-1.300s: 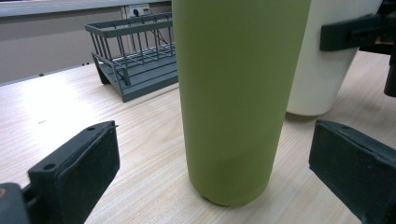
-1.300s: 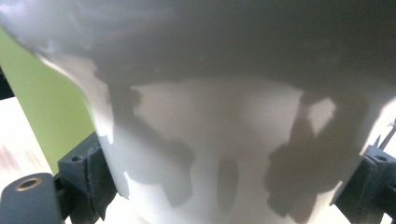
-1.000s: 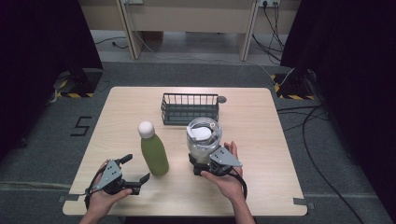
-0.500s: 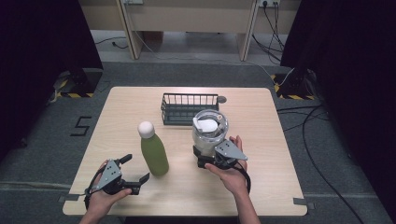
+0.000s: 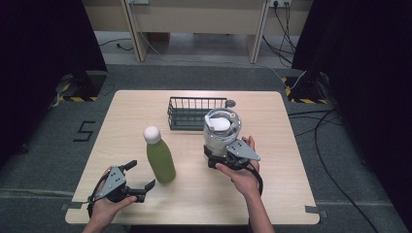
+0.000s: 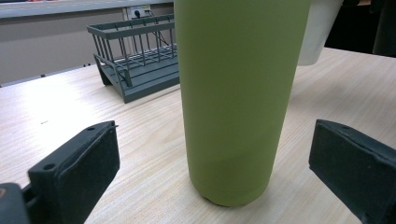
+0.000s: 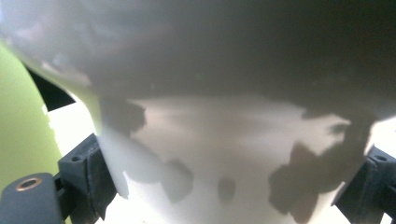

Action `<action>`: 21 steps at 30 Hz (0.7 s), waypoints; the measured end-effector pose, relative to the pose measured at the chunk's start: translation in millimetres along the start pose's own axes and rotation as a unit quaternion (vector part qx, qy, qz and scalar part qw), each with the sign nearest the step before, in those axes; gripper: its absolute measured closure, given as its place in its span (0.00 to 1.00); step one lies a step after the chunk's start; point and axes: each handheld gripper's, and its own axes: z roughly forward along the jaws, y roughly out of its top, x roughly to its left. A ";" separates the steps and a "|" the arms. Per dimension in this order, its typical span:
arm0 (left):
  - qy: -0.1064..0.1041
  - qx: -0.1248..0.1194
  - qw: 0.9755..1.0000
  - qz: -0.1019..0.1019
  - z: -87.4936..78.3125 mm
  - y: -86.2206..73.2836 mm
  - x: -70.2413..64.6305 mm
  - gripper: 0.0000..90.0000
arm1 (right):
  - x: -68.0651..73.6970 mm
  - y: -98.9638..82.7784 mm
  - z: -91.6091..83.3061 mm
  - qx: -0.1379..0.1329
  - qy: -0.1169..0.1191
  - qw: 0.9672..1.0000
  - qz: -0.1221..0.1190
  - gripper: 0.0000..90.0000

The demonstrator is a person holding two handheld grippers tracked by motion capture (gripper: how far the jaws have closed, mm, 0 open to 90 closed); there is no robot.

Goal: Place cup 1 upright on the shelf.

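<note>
A tall green bottle (image 5: 160,159) with a white cap stands upright on the wooden table (image 5: 282,194). My left gripper (image 5: 142,174) rests low at the front left, open, its jaws facing the bottle's base without touching. In the left gripper view the bottle (image 6: 238,93) stands between and beyond the wide-apart pads (image 6: 84,172). My right gripper (image 5: 218,156) is shut on the lower part of a pale container (image 5: 221,128) with a white lid, held upright off the table. In the right gripper view the container (image 7: 233,163) sits between both pads (image 7: 88,182).
A dark wire basket (image 5: 194,112) stands at the back middle of the table, just behind the held container, with a small grey round piece (image 5: 230,103) at its right corner. The basket (image 6: 135,60) also shows behind the bottle in the left gripper view.
My right gripper has carried the container upward and a little to the right and farther from the person. The left gripper and the green bottle have stayed put.
</note>
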 end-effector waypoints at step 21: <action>0.001 0.001 1.000 -0.001 0.1 -0.2 0.2 0.01 | -15.9 16.2 8.0 -0.001 -0.020 1.000 -0.001 0.12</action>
